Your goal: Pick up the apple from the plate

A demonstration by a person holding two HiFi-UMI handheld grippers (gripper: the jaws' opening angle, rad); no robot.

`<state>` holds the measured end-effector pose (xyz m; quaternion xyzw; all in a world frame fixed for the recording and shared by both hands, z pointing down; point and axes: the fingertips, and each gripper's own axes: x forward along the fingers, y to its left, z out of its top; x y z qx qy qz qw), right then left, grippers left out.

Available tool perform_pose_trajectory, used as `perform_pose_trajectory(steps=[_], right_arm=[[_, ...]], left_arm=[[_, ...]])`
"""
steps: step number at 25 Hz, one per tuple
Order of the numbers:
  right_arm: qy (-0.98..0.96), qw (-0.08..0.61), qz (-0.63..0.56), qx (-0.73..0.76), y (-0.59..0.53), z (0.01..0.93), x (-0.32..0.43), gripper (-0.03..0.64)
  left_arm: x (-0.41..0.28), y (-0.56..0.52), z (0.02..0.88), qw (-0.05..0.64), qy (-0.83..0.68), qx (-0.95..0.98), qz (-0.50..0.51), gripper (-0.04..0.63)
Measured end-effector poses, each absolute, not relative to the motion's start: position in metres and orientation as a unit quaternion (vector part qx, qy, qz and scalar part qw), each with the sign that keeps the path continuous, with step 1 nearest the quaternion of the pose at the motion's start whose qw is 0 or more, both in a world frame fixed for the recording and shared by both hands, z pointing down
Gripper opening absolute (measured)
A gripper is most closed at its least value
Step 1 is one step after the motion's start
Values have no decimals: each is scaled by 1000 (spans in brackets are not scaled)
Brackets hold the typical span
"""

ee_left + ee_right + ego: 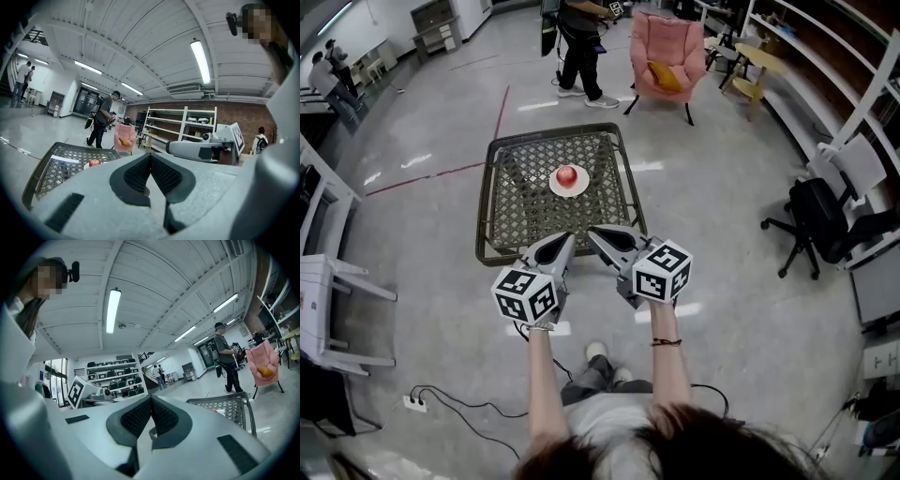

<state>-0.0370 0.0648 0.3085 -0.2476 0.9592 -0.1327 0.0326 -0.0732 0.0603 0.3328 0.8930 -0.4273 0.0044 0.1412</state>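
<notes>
A red apple rests on a small white plate in the middle of a low black mesh table. Both grippers hover side by side over the floor at the table's near edge, well short of the plate. My left gripper is shut with nothing in it, and so is my right gripper. In the left gripper view the closed jaws point past the apple, which lies far off to their left. The right gripper view shows shut jaws and the table's corner.
A person stands beyond the table next to a pink armchair. A black office chair and shelving are at the right, white chairs at the left. A power strip with cable lies on the floor near my feet.
</notes>
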Motion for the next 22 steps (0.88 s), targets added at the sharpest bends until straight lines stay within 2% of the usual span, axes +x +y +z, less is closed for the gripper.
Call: perform_pose_trajectory(steps=[22], right_arm=[[951,34,-128,-279,17,312,-54,9]], left_arm=[[-94,12,329,126,-398,909,5,11]])
